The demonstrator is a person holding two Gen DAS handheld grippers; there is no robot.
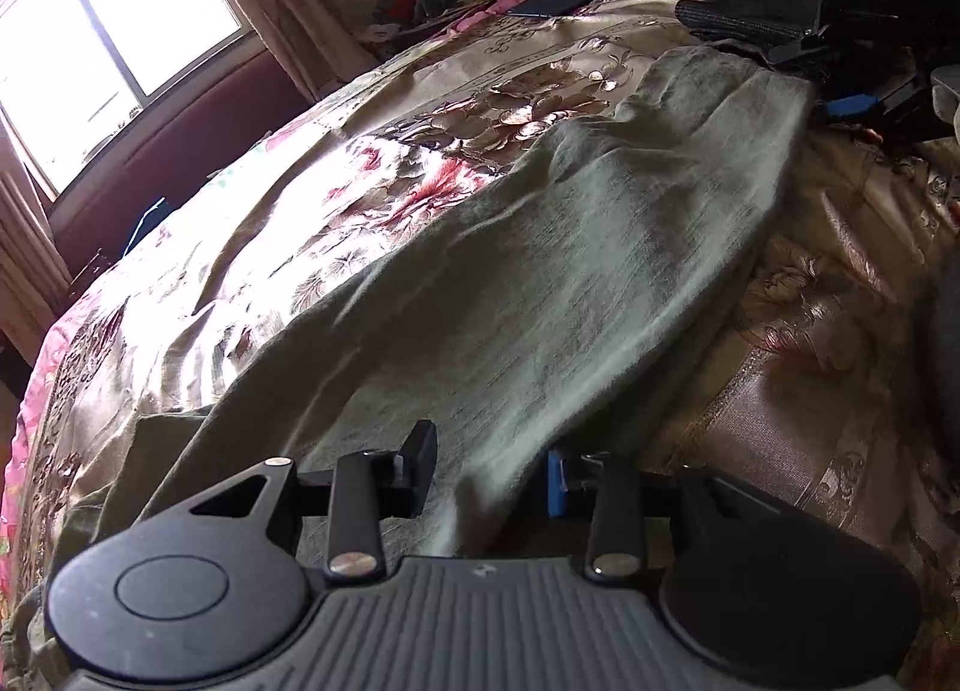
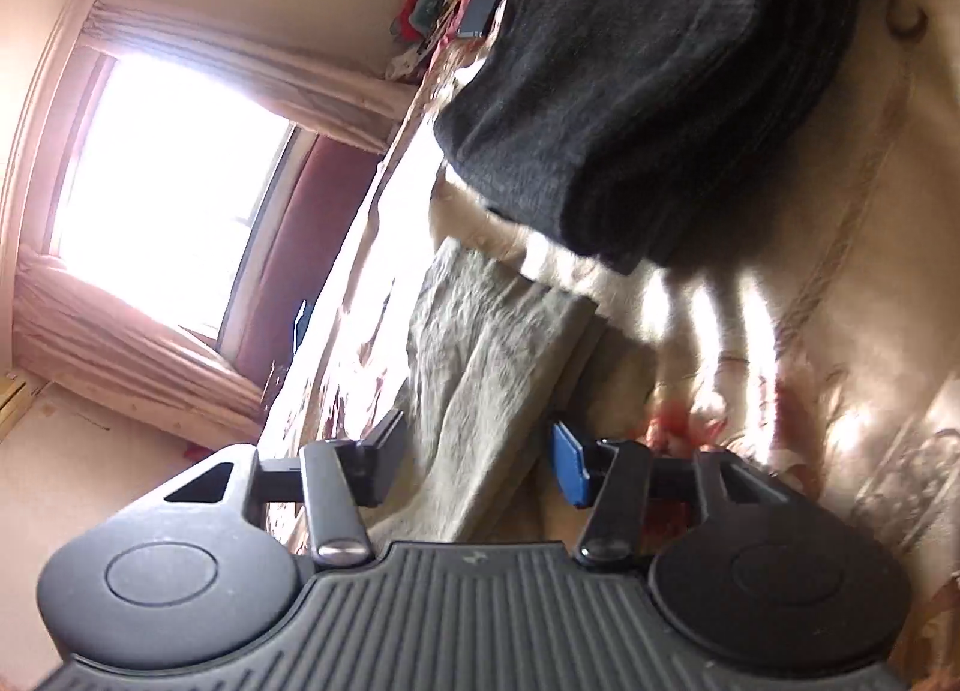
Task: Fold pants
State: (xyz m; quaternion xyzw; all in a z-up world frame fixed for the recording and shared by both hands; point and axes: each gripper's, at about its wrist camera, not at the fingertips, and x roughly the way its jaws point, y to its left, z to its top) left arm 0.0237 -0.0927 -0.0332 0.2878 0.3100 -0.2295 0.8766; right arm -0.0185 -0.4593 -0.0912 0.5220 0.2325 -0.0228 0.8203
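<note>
Grey-green pants (image 1: 540,283) lie stretched along the floral bedspread (image 1: 270,247). My left gripper (image 1: 489,478) is open, its jaws wide apart, low over the near end of the pants with cloth lying between the fingers. My right gripper (image 2: 477,460) is open over the other end of the pants (image 2: 492,367), with cloth between its black finger (image 2: 384,463) and blue pad (image 2: 570,466). The right gripper also shows in the left wrist view (image 1: 864,103) at the far end of the pants.
A pile of dark folded clothes (image 2: 636,91) lies on the bed just beyond the pants, also in the left wrist view (image 1: 750,19). A dark phone (image 1: 558,1) lies further back. A bright window (image 1: 114,49) with curtains is to the left.
</note>
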